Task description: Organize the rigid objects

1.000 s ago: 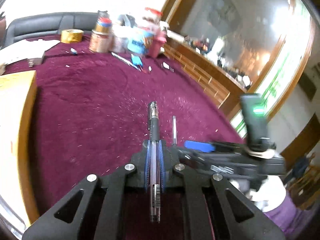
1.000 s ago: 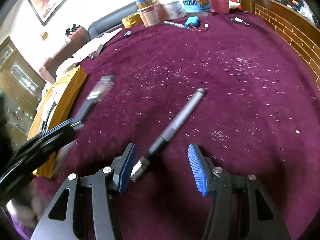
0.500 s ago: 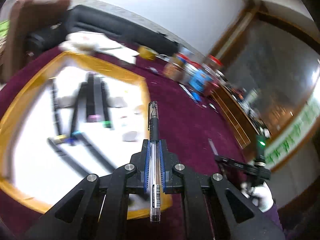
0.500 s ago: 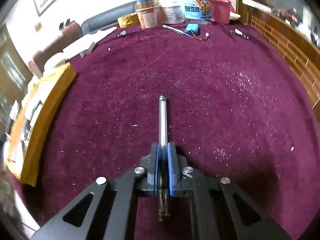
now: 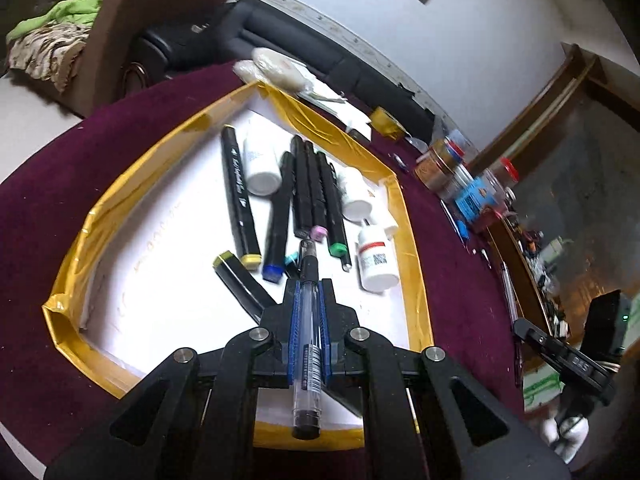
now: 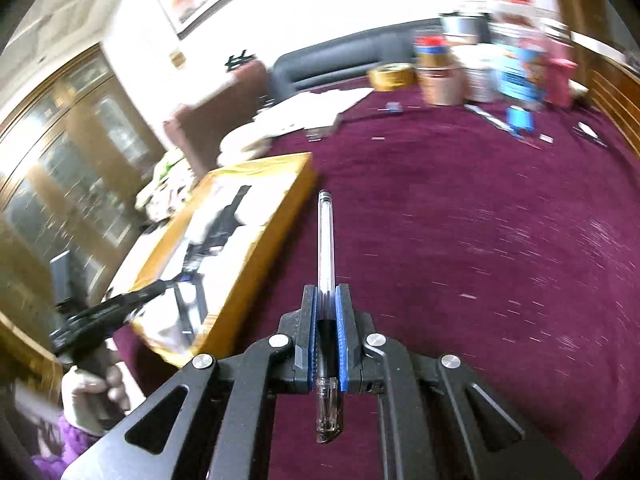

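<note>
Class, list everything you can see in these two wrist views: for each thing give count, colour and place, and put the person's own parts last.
tray: one, gold rim, white floor, on the maroon cloth
markers: about seven, black with coloured caps, lying in the tray
bottles: three, white, in the tray among and beside the markers
tablecloth: one, maroon, over the table
jars and tins: several, mixed colours, far edge of the table; count unclear
tape roll: one, gold, beyond the tray
sofa: one, dark, behind the table
clear pen with black cap: one, clamped in the left tool, over the tray
clear pen: one, clamped in the right tool, over the cloth beside the tray
gloved hand: one, white glove, on the left tool's handle
</note>
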The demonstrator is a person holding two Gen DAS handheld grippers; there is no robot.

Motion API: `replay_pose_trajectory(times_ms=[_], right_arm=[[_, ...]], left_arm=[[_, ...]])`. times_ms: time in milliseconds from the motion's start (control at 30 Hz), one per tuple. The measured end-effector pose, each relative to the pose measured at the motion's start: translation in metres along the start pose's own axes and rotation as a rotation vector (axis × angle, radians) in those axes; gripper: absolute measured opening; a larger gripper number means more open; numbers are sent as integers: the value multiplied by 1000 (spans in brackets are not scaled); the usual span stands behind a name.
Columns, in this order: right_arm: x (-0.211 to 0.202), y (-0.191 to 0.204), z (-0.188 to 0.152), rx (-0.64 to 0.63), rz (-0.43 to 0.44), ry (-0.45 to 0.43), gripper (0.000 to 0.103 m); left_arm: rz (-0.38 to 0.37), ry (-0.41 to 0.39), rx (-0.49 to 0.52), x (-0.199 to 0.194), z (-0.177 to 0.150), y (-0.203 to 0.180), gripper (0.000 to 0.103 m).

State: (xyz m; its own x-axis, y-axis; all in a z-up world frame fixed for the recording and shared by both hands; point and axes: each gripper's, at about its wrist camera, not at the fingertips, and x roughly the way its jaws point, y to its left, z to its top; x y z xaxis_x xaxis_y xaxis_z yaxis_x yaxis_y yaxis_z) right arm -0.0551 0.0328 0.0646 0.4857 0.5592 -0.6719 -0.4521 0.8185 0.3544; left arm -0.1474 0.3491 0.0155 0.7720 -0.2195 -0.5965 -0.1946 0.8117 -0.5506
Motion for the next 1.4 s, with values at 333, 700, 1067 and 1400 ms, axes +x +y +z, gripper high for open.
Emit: replay_pose_trajectory(times_ms=[333, 700, 1067, 1400], right_arm=[[86, 108, 0, -237, 83, 156, 8], [151, 139, -6, -329, -14, 241, 9], [93, 120, -4, -263, -8, 43, 37], [53, 77, -15, -111, 42, -72, 46]], left_arm=[[43, -96, -74, -16, 17, 29, 26], [54, -202, -54, -47, 23, 45, 70], [238, -387, 105, -79, 22, 6, 78], [-39, -354, 326, -86, 12, -99, 103]])
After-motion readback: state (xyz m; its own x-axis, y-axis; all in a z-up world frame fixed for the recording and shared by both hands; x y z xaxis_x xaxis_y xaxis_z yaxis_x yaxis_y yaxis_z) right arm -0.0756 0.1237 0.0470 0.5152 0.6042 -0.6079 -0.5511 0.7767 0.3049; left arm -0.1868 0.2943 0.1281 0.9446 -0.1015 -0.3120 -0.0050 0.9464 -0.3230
